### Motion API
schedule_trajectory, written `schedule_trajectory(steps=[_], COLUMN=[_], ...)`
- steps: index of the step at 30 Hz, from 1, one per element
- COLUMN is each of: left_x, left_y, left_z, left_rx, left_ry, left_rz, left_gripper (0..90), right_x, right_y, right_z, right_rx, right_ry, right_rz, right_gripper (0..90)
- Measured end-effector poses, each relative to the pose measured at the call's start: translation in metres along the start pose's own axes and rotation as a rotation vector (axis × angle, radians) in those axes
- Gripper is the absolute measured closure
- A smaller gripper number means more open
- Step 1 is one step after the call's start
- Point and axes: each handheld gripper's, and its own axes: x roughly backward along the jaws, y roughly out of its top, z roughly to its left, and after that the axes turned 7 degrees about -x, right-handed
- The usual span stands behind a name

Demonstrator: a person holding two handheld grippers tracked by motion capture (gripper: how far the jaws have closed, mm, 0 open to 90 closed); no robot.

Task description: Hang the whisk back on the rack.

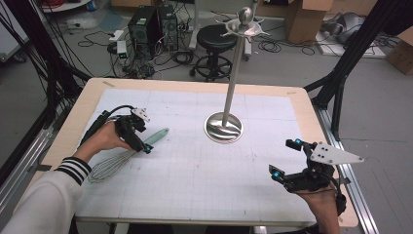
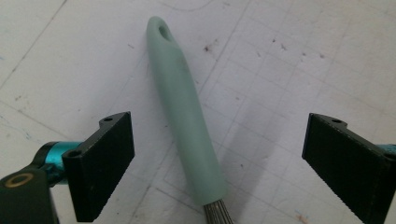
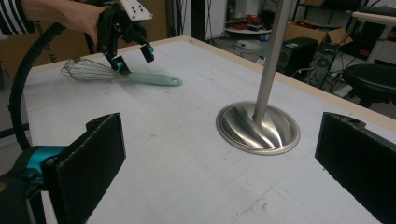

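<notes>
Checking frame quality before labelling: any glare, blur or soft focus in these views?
High view: slightly soft overall, mild sheen on the stand base. Left gripper view: whisk handle sharp, even light, faint shadow beside it. Right gripper view: streaky glare on the stand base, near jaws soft, background slightly blurred.

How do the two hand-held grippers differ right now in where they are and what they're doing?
The left gripper is lowered over the whisk, its fingers straddling the green handle without touching it; the right gripper sits at the table's near right edge with nothing between its fingers. It faces the metal stand. Both are open.
</notes>
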Motion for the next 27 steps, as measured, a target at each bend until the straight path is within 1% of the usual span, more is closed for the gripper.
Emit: schedule_trajectory(steps=[3,5,8,10,11,13,14,16,18,22,23,24,25,27], left_x=[-0.004,-0.006,-0.008,-0.009,-0.010,-0.011,-0.011,-0.012,-0.013,-0.015,-0.015,-0.016,-0.016,-0.017], left_y=[-0.001,-0.002,-0.003,-0.004,-0.004,-0.005,-0.006,-0.008,-0.008,-0.008,-0.008,-0.008,-0.008,-0.008], left_z=[0.003,0.004,0.005,0.005,0.006,0.007,0.008,0.009,0.010,0.009,0.009,0.008,0.008,0.009], left_rx=[0.003,0.002,-0.002,0.003,0.004,0.008,0.009,0.023,0.021,0.023,0.018,0.023,0.021,0.022], left_ry=[0.001,-0.007,-0.022,-0.029,-0.034,-0.025,-0.029,-0.028,-0.025,-0.024,-0.025,-0.023,-0.027,-0.020], left_rz=[0.023,0.037,0.045,0.050,0.063,0.084,0.093,0.106,0.120,0.127,0.135,0.135,0.142,0.155], left_gripper=[12.8,13.7,18.1,22.7,23.8,28.4,30.6,33.6,37.1,45.6,47.7,49.1,50.5,52.8], right_x=[0.001,0.002,0.003,0.003,0.004,0.004,0.004,0.005,0.006,0.005,0.004,0.004,0.004,0.004], right_y=[-0.001,-0.001,-0.001,-0.001,-0.002,-0.002,-0.002,-0.002,-0.002,-0.002,-0.002,-0.003,-0.003,-0.003], right_z=[0.000,-0.001,-0.001,-0.001,-0.001,-0.001,-0.001,-0.001,-0.001,-0.001,-0.001,-0.001,-0.001,-0.001], right_rx=[-0.002,-0.004,-0.006,-0.005,-0.005,-0.007,-0.004,-0.006,-0.009,-0.007,-0.008,-0.006,-0.007,-0.007], right_ry=[-0.002,-0.004,-0.006,-0.007,-0.007,-0.007,-0.009,-0.010,-0.011,-0.009,-0.006,-0.008,-0.006,-0.007], right_rz=[0.000,-0.001,-0.003,-0.003,-0.003,-0.002,-0.003,-0.004,-0.004,-0.002,-0.002,-0.002,0.000,0.000], right_gripper=[0.7,0.7,0.7,0.7,0.7,0.7,0.7,0.6,0.7,0.7,0.7,0.7,0.7,0.7])
